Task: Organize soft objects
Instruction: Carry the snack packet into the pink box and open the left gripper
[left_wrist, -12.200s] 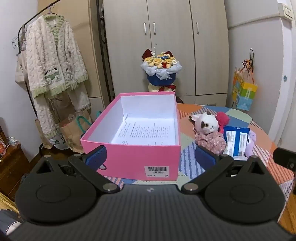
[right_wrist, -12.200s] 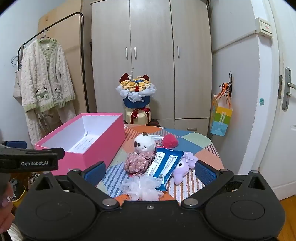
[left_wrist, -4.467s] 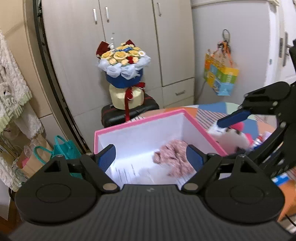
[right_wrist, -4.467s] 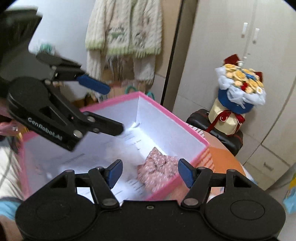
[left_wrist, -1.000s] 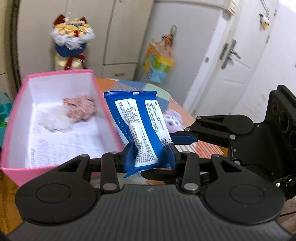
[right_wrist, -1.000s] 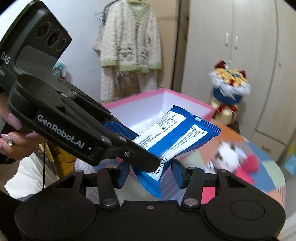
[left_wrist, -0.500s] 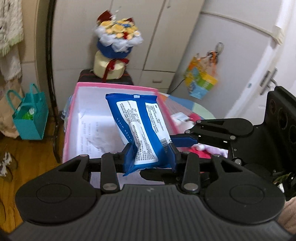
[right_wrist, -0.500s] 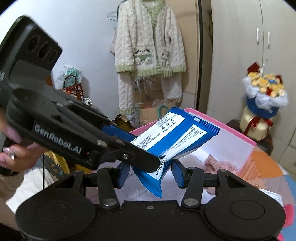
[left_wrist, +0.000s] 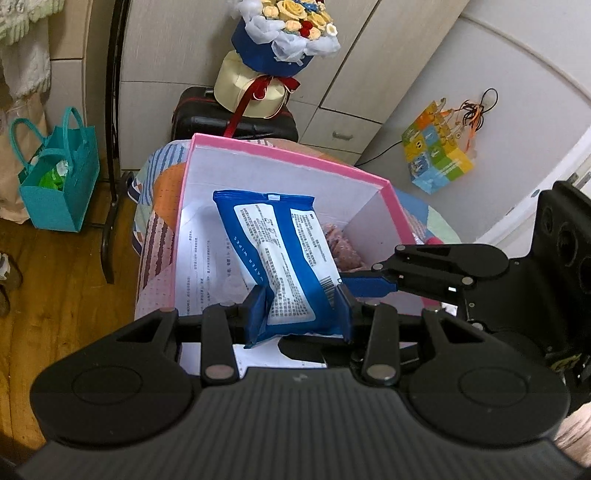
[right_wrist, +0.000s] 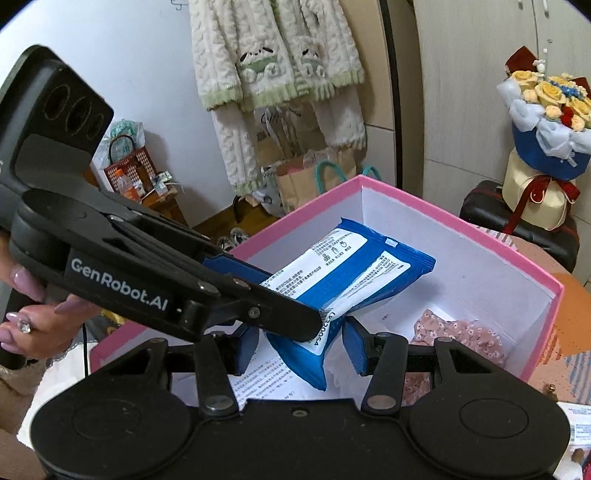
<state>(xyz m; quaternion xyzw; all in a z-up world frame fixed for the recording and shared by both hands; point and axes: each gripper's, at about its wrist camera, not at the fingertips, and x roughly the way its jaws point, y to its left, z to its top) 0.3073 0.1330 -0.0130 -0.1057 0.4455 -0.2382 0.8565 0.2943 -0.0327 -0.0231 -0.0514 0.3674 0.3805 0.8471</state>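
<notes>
Two grippers share one load: we hold the blue wipes pack (left_wrist: 282, 258) with both. Our left gripper (left_wrist: 300, 309) has its fingers clamped on the pack's near end, the blue pads (left_wrist: 254, 308) pressing its two sides. Our right gripper (right_wrist: 301, 349) comes in from the right in the left wrist view; in its own view its fingers stand a little wider than the pack's lower corner, and we cannot tell whether both pads touch it.

The pack's long axis runs away from the left fingers, its far sealed edge pointing toward the back wall of the pink box (left_wrist: 291, 157), tilted slightly to the left. It hangs above the box's open interior, not resting on the floor of it. On the pack's white label we read "WATER WIPES" along one side, above a barcode near the right pad; the fine print is too small to read.

Beyond the right fingers a pink floral cloth (right_wrist: 456, 338) lies inside the box, on a printed paper sheet (left_wrist: 207, 266). The left gripper's arm reads "GenRobot.AI". The box sits on a patchwork tabletop (left_wrist: 159, 206).
</notes>
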